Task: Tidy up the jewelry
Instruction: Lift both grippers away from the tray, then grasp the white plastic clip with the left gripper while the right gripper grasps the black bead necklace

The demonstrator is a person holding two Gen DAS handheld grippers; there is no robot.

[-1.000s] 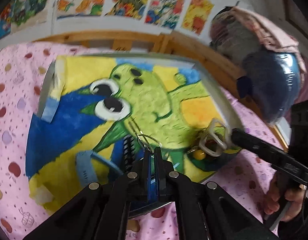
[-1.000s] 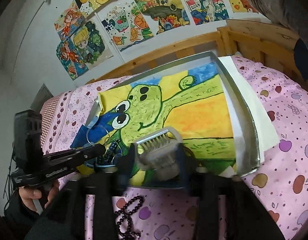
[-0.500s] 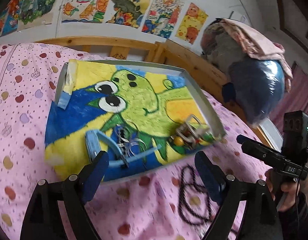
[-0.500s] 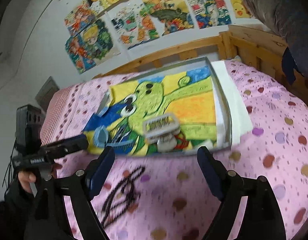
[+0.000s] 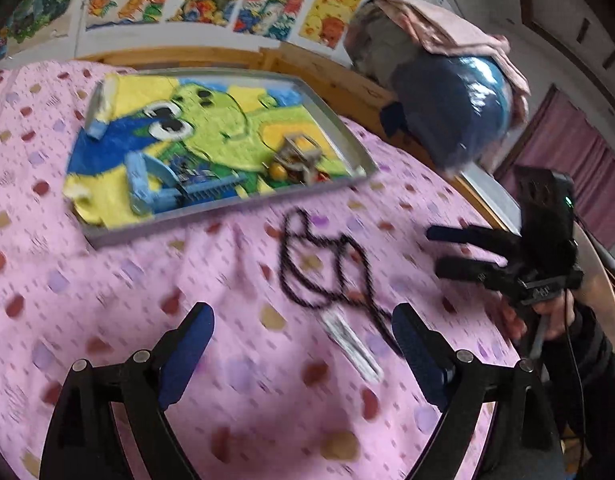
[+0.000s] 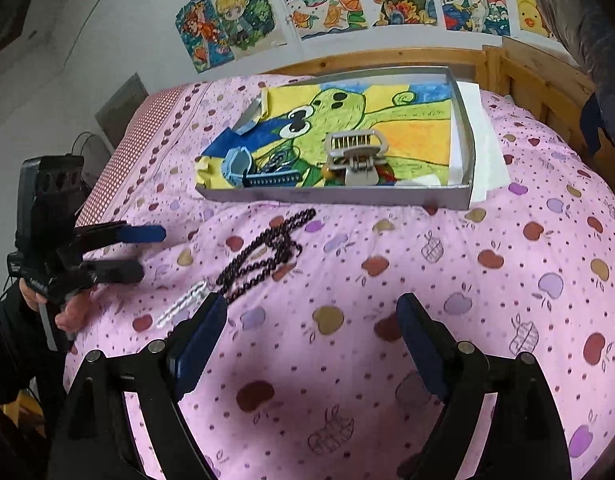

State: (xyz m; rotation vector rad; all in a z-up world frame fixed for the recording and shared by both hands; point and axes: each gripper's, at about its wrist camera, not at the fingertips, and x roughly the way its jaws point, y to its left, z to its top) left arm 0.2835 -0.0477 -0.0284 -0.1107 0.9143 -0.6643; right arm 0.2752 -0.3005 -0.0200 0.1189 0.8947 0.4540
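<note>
While both grippers hang over the pink bedspread with coloured apple spots [image 6: 387, 240], neither one holds anything. The left gripper [image 5: 303, 340] has its blue-padded jaws spread wide, and so does the right gripper [image 6: 311, 332].

A long string of dark round beads [image 6: 263, 256] lies loose and looped on the bedspread, on the near side of the tray and apart from it. In the left wrist view the beads [image 5: 327, 268] sit just beyond the gap between the left gripper's jaws, a bit to the right. In the right wrist view they lie beyond the left jaw of the right gripper, and one end comes close to that jaw's tip. A small silver clip [image 6: 183, 304] lies beside the near end of the beads — also on the bedspread.

Farther off sits a flat grey tray lined with a bright green frog painting [image 6: 463, 128]. In it are a big grey claw hair clip [image 6: 357, 152], a blue hair clip with a comb edge [image 6: 247, 170] and some small bits between them that are too small to tell.

Each camera sees the other gripper out to the side, held in a person's hand [image 6: 73, 308] — its jaws parted too.
</note>
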